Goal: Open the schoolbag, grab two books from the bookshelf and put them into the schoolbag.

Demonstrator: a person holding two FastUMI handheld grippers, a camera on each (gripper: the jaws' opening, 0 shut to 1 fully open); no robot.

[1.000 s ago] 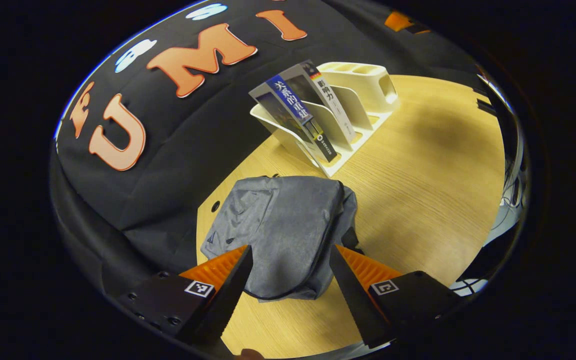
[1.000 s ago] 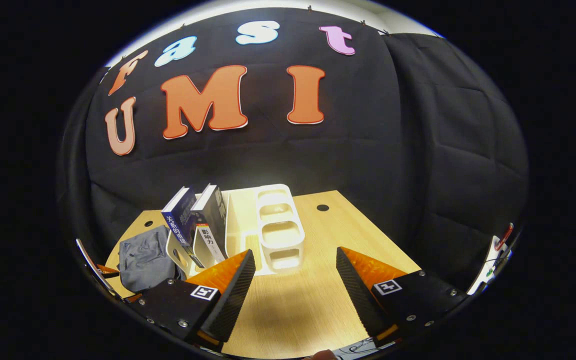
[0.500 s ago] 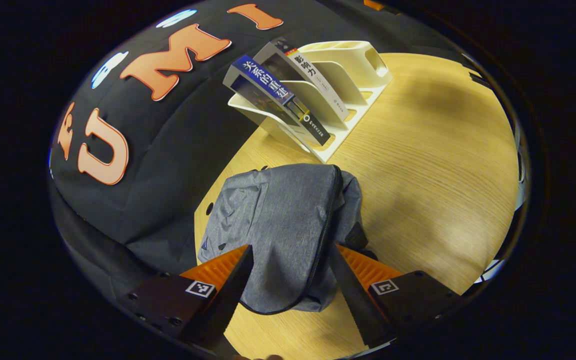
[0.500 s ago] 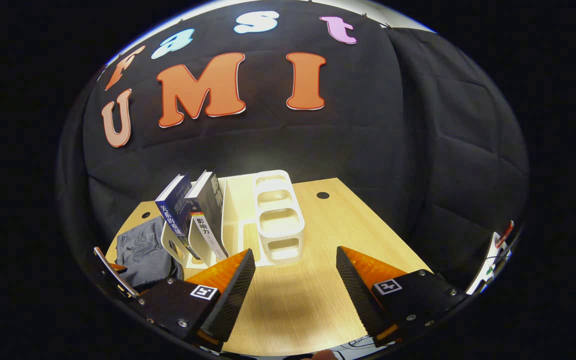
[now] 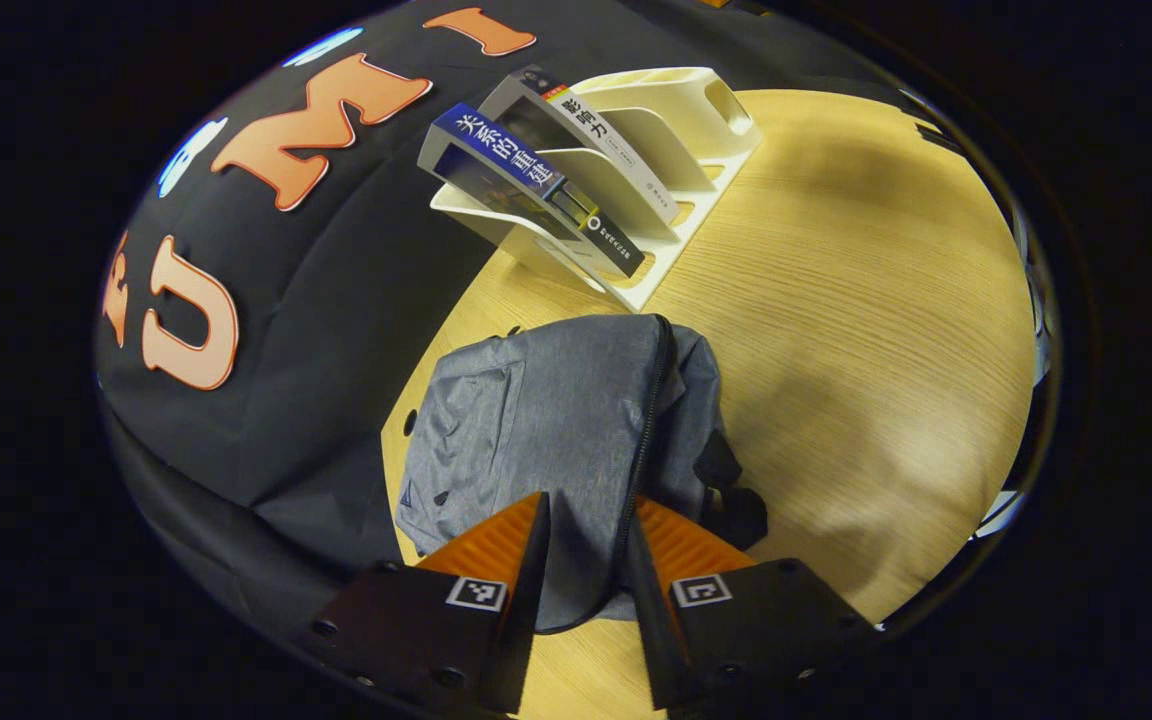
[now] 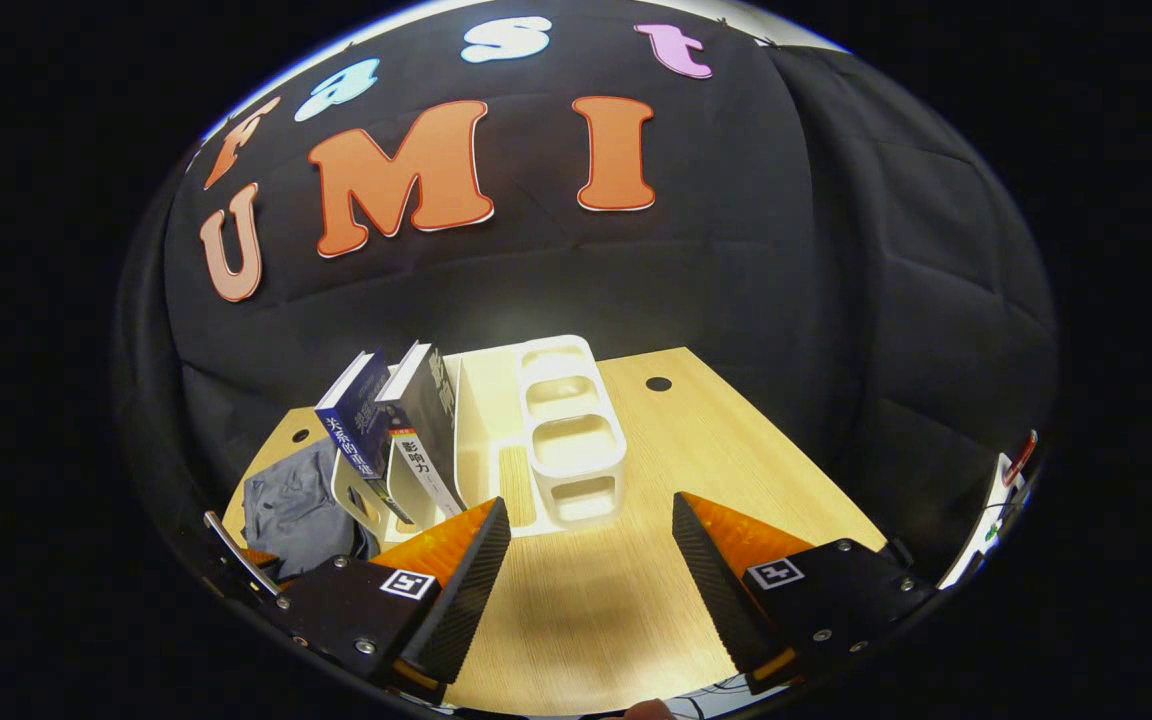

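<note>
Two books stand in the white bookshelf (image 5: pixel 636 180), which serves as the landmark: the blue-spined book (image 5: pixel 526 185) sits in its leftmost slot and the grey-spined book (image 5: pixel 601 150) in the slot just right of it, both leaning back. On the near side of the bookshelf, close to its front edge, the grey schoolbag (image 5: pixel 556 430) lies slumped on the wooden table (image 5: pixel 866 330) with its zipper (image 5: pixel 641 460) closed. The left gripper (image 5: pixel 581 545) hangs low over the bag's near end, fingers narrowed around the zipper line with fabric between them; whether they actually pinch cloth or the zipper pull cannot be told. If they catch only loose fabric, the likely failure is that the soft bag bunches or drags toward the person and the zipper stays closed. Nothing else steadies the bag, so a pull could also slide it against the bookshelf and tip the leaning books. Farther right, in front of the bookshelf's empty cubby end, the right gripper (image 6: pixel 591 560) hovers over bare table, spread wide and holding nothing.
</note>
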